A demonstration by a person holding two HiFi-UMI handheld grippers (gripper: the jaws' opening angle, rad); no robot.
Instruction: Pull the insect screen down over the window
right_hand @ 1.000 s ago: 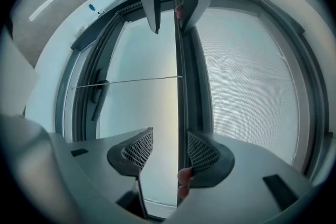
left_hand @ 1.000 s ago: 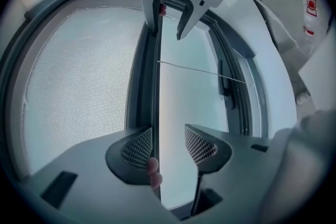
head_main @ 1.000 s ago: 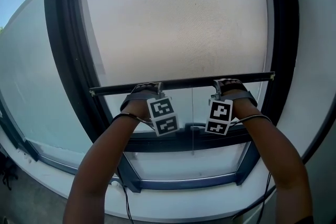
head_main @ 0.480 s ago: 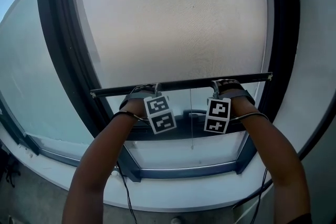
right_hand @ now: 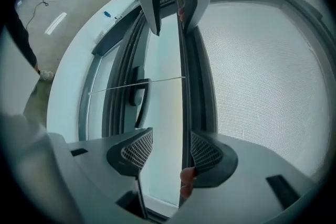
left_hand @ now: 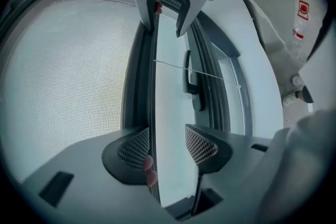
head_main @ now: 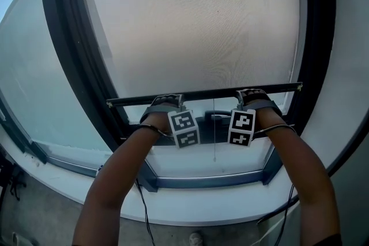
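At the far left of the head view, a pale grey-blue surface (head_main: pixel 40 95) runs down to a grey floor (head_main: pixel 34 216). Next to it stands the thick dark window frame (head_main: pixel 69 66). Inside the frame hangs the pale grey mesh insect screen (head_main: pixel 202 26). It covers most of the window, and its thin dark bottom bar (head_main: pixel 202 93) sits low down, with only a strip of bare glass (head_main: pixel 190 167) showing under it. The left arm (head_main: pixel 115 181) reaches up to the bar, and the left gripper (left_hand: pixel 167 136) is at the bar's left part. Its jaws are wide apart — one jaw lies right against the bar, the other stands clear of it with bare glass showing between them, so nothing is pinched. A black-and-white marker cube (head_main: pixel 184 128) shows on this gripper. In the middle, a thin white cord (head_main: pixel 214 141) hangs down from the bar, near a dark window handle (head_main: pixel 219 118). Then comes the right gripper (right_hand: pixel 171 136), at the bar's right part, with a second marker cube (head_main: pixel 242 127). Its jaws are wide apart too — one rests against the bar and the other is away from it. The right arm (head_main: pixel 300 181) comes up from below. Under both arms runs a white window sill (head_main: pixel 202 204), and a black cable (head_main: pixel 142 211) hangs down by the left arm.
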